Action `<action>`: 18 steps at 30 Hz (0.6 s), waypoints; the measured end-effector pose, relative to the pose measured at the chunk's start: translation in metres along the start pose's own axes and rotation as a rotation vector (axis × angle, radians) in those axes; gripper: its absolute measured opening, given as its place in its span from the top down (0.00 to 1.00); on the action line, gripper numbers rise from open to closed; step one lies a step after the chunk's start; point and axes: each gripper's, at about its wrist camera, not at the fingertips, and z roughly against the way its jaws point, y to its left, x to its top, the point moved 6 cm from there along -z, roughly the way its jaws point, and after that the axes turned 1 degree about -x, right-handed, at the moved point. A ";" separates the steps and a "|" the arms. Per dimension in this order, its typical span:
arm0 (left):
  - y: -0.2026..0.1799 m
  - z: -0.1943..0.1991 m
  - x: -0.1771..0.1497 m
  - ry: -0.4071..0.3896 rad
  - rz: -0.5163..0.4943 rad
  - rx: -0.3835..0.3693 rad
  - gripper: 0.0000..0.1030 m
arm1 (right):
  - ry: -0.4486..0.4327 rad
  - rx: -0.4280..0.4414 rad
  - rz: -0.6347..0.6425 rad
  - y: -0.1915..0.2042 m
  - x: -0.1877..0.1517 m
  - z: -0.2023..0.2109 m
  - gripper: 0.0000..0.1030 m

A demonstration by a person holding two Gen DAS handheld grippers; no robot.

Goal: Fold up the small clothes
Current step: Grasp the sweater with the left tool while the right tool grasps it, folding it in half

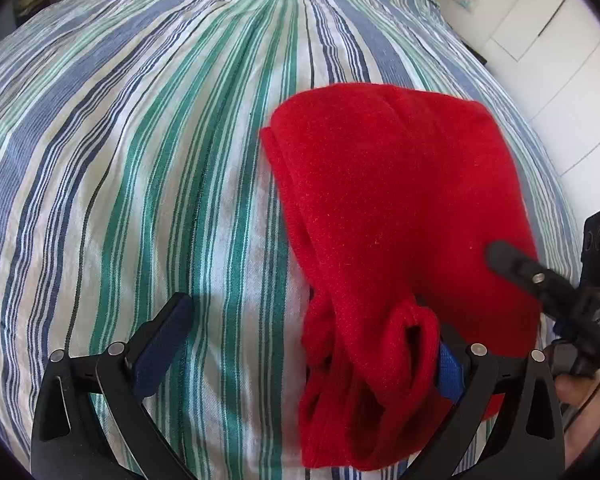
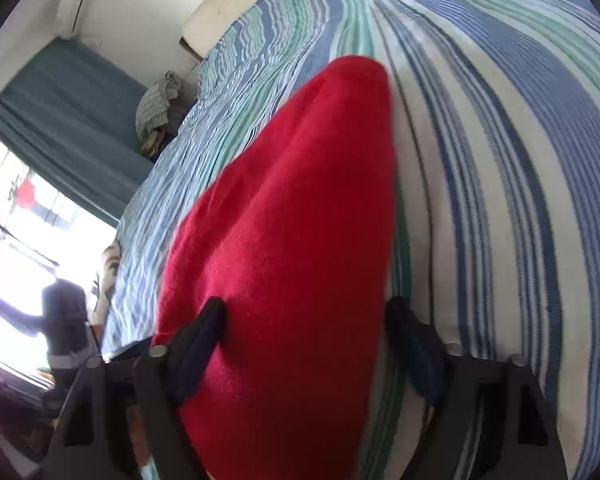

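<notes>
A soft red fleece garment [image 1: 400,208] lies bunched on the bed's blue, green and white striped cover [image 1: 148,152], draped against the right finger of the wide-spread left hand-held gripper [image 1: 312,336]. It also fills the gap of the wide-spread right hand-held gripper [image 2: 304,320]. Only the left view shows white cupboards [image 1: 556,52]; only the right shows a teal curtain [image 2: 68,128] and bright window [image 2: 16,240].

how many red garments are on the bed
1: the red garment lies on the striped bed, bunched at its near end by the left claw. Any others could be hidden beneath it.
</notes>
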 end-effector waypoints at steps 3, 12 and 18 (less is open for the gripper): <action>-0.013 0.003 -0.003 0.008 0.011 -0.111 0.63 | -0.019 -0.109 0.139 0.025 0.000 -0.001 0.66; -0.047 0.115 0.033 -0.218 -0.057 -0.201 0.77 | -0.224 -0.067 0.342 0.107 0.056 0.094 0.70; -0.026 0.062 -0.012 -0.052 -0.062 0.025 0.43 | -0.039 -0.200 0.175 0.037 0.032 0.071 0.28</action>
